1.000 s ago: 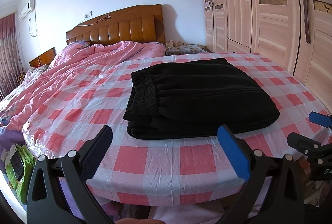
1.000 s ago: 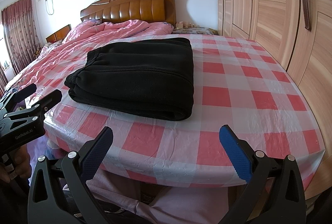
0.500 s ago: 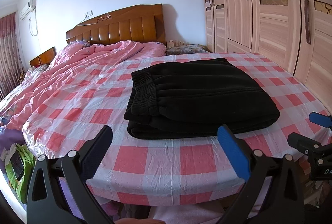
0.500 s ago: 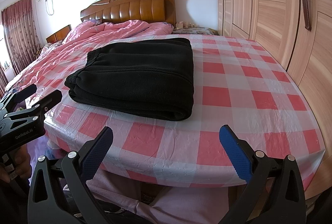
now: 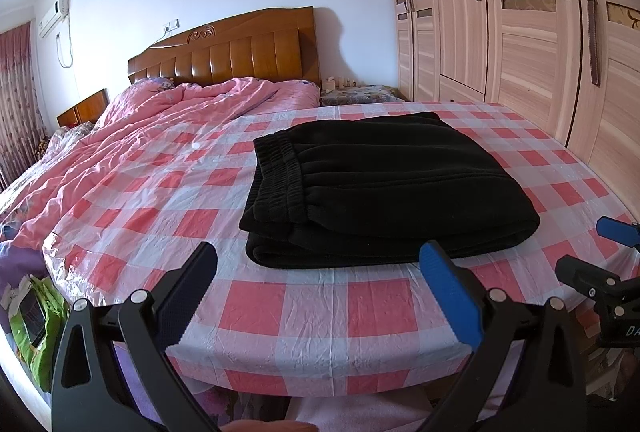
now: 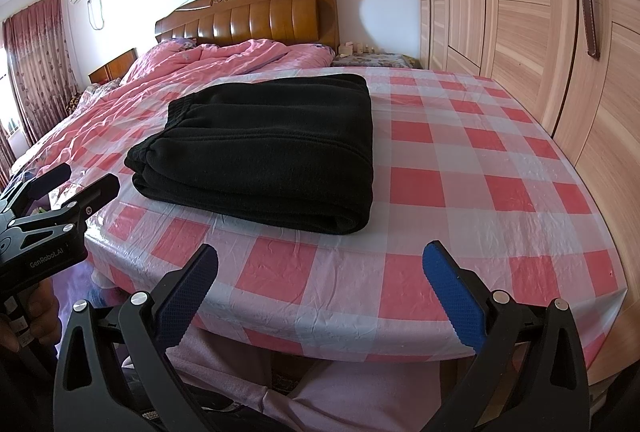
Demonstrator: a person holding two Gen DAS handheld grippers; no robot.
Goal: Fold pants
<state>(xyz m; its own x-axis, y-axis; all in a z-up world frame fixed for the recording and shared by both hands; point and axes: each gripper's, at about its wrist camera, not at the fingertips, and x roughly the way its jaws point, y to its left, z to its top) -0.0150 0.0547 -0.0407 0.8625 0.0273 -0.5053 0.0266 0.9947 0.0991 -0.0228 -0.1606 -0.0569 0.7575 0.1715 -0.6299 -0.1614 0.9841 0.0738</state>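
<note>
Nothing has moved since earlier. We list: wardrobe [image 5: 520, 32], top cut off; bed's checked cover [image 5: 320, 312]; folded black pants [image 5: 380, 188] resting on it; left gripper [image 5: 320, 288] and right gripper [image 6: 320, 284], both spread, empty.

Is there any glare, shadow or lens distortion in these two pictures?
Left wrist view: the wardrobe bows from fisheye distortion and the headboard shows glare. Right wrist view: the black pants lose detail; the plastic cover glints.
</note>
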